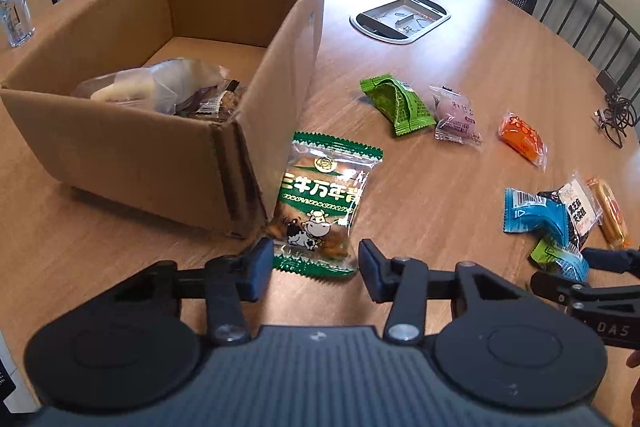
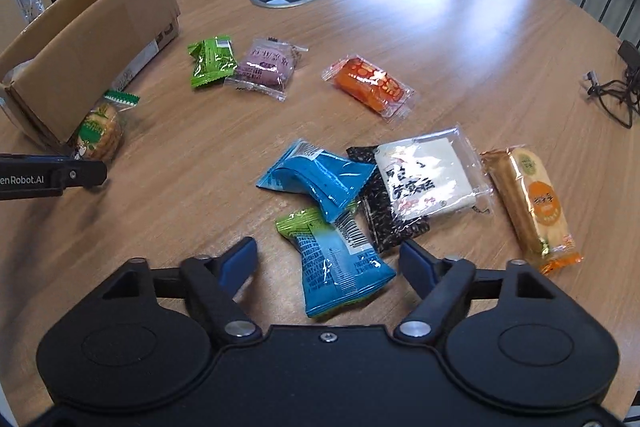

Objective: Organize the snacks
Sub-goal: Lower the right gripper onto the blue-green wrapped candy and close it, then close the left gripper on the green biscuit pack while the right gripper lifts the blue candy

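While the left wrist view looks into the cardboard box [image 1: 168, 67], it shows what the other view cannot: several wrapped snacks already lying inside, near its front wall. Just outside the box's near right corner, a green cow-printed snack packet [image 1: 320, 203] lies flat on the tabletop [image 1: 440, 39]. The left gripper [image 1: 316, 267] hangs over the packet's lower end with its jaws partly open; the packet's bottom edge sits between the fingers, touching or nearly touching the left pad [image 1: 260, 267], with a gap to the right one.

From the right wrist view, the box [image 2: 80, 47] appears only from outside, at the tabletop's far left, while the loose snacks spread out plainly. A blue and green packet [image 2: 340, 263] lies directly between the fingers of the right gripper [image 2: 328, 263], whose jaws stand partly open with neither pad pressing on it. Beyond it lie a blue packet [image 2: 316, 179], a black and white packet [image 2: 420, 183] and an orange biscuit pack [image 2: 528, 203].
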Demonstrator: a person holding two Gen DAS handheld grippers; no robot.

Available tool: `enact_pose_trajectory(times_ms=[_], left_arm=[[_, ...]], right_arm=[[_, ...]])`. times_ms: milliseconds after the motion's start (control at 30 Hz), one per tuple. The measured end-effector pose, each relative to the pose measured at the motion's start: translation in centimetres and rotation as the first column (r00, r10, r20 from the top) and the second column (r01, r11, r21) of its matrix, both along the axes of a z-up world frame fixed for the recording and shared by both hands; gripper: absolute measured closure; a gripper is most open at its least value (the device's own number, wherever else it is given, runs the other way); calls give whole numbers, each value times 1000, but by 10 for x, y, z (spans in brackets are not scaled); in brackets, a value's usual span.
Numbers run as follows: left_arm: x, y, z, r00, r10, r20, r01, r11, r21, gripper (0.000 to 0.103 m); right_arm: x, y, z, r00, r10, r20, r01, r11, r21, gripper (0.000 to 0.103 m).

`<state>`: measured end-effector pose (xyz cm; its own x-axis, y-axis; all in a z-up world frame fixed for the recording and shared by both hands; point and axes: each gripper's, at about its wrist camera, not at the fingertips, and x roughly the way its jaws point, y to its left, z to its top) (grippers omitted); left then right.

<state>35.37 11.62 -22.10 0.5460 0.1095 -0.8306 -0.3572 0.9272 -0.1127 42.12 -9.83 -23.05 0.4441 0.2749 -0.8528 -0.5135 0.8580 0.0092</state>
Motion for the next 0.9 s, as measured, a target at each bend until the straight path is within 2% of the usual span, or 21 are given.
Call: enact_pose_trajectory(times_ms=[133, 200, 400, 700, 767, 833, 867, 900], left_arm=[[-1, -1, 1, 1000, 0, -5, 0, 1000, -15, 66], [0, -2, 2, 1000, -2, -10, 2, 1000, -30, 78], [-4, -7, 1, 999, -11, -32, 9, 997, -74, 98], [-24, -11, 3, 999, -21, -41, 18, 996, -83, 98], [-26, -11, 9, 1000, -19, -25, 17, 999, -49, 91], [-24, -10, 11, 1000, -22, -17, 21, 999, -44, 72], [-22, -8, 11, 1000, -22, -13, 21, 999, -50, 50], [-20, -7, 11, 1000, -16, -7, 16, 999, -42, 34]], right_arm=[[-3, -2, 1, 1000, -6, -2, 6, 1000, -5, 56], [-5, -3, 2, 1000, -5, -10, 5, 1000, -11, 57], [-18, -14, 5, 999, -33, -25, 33, 999, 6, 57], [-46, -20, 5, 998, -56, -41, 58, 998, 36, 57], [-49, -21, 6, 997, -67, -44, 68, 997, 42, 57], [-50, -21, 6, 996, -72, -44, 74, 996, 40, 57], [-50, -21, 6, 996, -75, -45, 77, 996, 40, 57], [-50, -22, 6, 996, -78, -47, 80, 996, 40, 57]])
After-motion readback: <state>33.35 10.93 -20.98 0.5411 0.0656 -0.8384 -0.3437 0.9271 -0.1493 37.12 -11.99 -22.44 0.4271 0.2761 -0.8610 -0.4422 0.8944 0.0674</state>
